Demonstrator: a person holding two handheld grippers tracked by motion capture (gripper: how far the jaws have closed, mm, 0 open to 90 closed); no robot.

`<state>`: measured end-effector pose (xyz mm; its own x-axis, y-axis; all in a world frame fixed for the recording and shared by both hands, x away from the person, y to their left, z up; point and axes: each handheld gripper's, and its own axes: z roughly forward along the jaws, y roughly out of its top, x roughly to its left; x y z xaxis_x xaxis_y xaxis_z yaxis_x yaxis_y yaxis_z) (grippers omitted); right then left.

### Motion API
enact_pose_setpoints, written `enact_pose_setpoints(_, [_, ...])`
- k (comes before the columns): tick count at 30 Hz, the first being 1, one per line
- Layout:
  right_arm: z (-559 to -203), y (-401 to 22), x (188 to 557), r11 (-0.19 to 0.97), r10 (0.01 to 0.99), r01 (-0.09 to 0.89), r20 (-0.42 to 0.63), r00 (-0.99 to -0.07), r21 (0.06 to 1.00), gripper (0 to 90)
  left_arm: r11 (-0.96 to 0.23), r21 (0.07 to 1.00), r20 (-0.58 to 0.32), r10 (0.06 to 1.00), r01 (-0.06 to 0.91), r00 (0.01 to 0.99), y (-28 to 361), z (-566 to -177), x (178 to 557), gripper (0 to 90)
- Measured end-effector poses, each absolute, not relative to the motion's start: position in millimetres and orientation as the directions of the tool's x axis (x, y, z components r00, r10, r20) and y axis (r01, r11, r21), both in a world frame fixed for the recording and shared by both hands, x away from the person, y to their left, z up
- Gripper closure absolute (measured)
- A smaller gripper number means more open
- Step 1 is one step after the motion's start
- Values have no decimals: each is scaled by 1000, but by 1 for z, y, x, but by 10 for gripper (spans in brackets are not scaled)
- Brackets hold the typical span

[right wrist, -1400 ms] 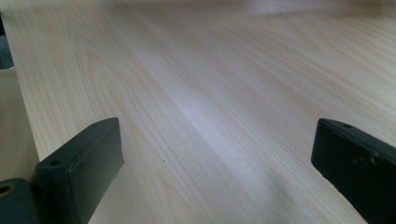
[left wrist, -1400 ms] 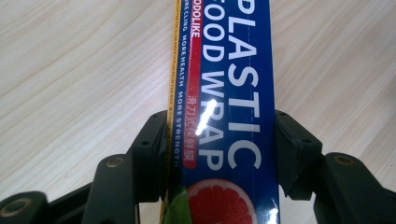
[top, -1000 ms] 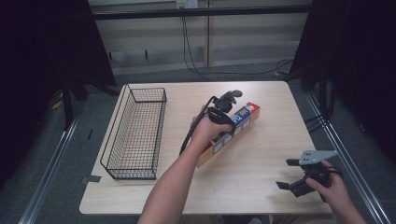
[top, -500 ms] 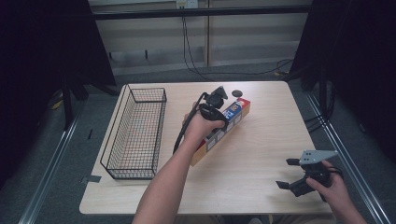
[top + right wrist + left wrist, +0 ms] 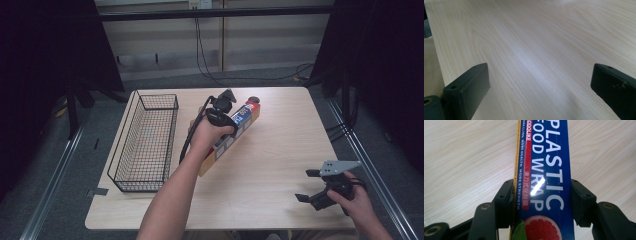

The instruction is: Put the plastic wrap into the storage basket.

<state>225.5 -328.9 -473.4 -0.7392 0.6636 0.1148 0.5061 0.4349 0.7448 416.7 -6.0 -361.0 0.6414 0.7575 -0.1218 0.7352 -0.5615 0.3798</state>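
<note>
A long blue and yellow box of plastic food wrap (image 5: 234,134) hangs tilted over the middle of the table, its far end higher. My left gripper (image 5: 220,114) is shut on it near that far end. In the left gripper view both black jaws press on the sides of the box (image 5: 544,170), whose blue face reads "PLASTIC FOOD WRAP". My right gripper (image 5: 307,185) rests low at the table's front right corner, held by a hand, its jaws wide apart. The right gripper view has bare wood between the two pads (image 5: 469,87).
A black wire basket (image 5: 145,142) stands along the left side of the wooden table (image 5: 280,150). A small dark round object (image 5: 253,100) lies near the far edge behind the box. Cables trail from the back wall.
My left gripper has carried the box up and to the left, toward the basket; the round dark object behind it has come into view. The right gripper has stayed put.
</note>
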Motion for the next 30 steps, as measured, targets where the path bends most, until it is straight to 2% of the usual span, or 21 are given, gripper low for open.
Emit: enact_pose_setpoints(30, [-475,-327,226,442,657,504,114,-745,742,18,-473,393,-118,825,789,553,23,-339,419,447])
